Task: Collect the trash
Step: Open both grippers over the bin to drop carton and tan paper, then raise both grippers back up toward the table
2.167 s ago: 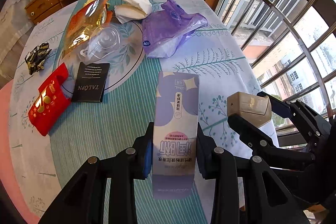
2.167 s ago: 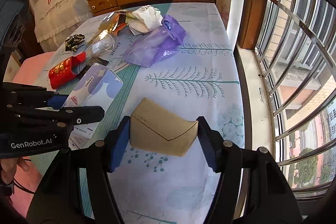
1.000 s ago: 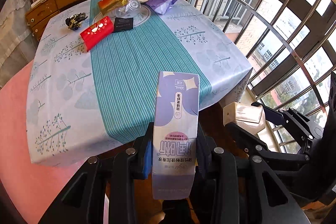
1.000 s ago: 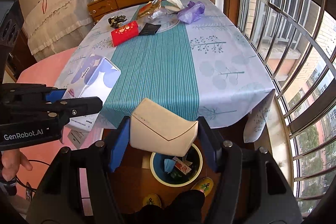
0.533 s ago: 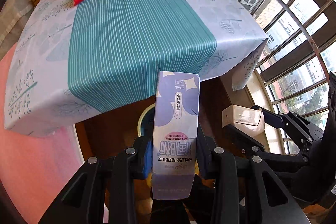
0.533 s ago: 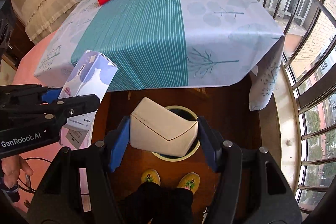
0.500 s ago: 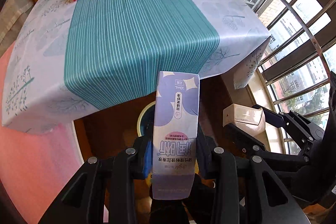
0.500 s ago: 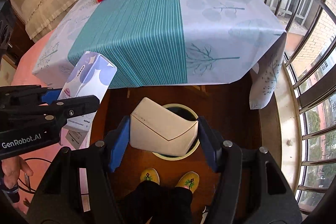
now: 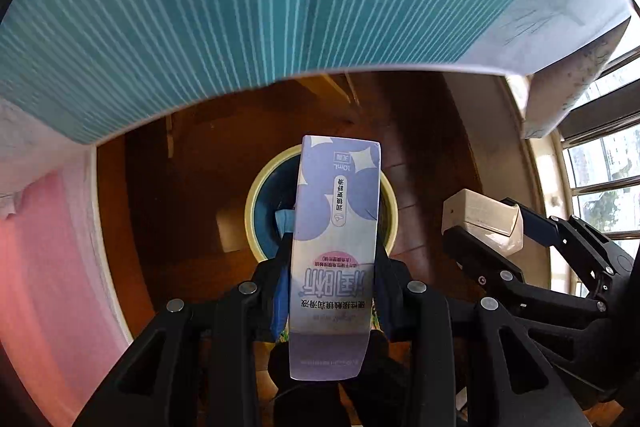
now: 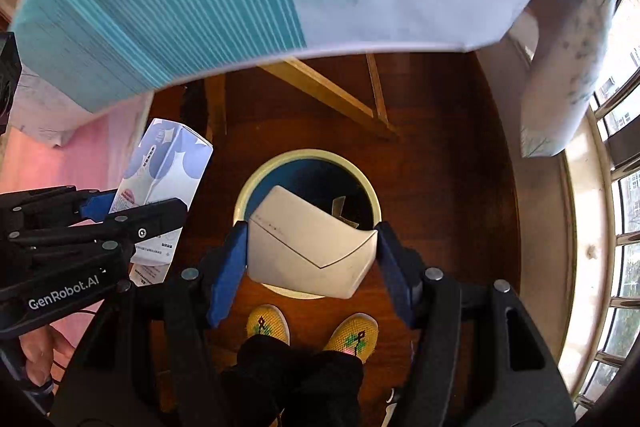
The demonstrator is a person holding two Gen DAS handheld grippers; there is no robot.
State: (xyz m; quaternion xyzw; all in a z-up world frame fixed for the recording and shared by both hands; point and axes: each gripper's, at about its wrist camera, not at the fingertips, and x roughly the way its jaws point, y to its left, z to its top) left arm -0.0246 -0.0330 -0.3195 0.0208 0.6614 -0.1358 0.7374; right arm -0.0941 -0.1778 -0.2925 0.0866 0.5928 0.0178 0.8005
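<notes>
My left gripper [image 9: 330,279] is shut on a tall purple and white carton [image 9: 336,227] and holds it above a round trash bin [image 9: 256,195] with a pale rim and blue inside, on the wooden floor. My right gripper [image 10: 312,251] is shut on a beige cardboard box [image 10: 312,247] and holds it right over the same bin [image 10: 248,187]. The purple carton [image 10: 164,167] and the left gripper show at the left of the right wrist view. The beige box [image 9: 480,223] shows at the right of the left wrist view. Some trash lies inside the bin.
The table with the teal striped cloth [image 9: 240,7] overhangs at the top of both views [image 10: 160,7]. A person's yellow slippers [image 10: 352,335] stand just before the bin. Wooden table legs [image 10: 328,87] stand behind the bin. A barred window [image 10: 616,227] is at the right.
Both grippers have moved down and tilted towards the floor, still holding their boxes. The bin has come much closer and the tabletop trash has gone out of view.
</notes>
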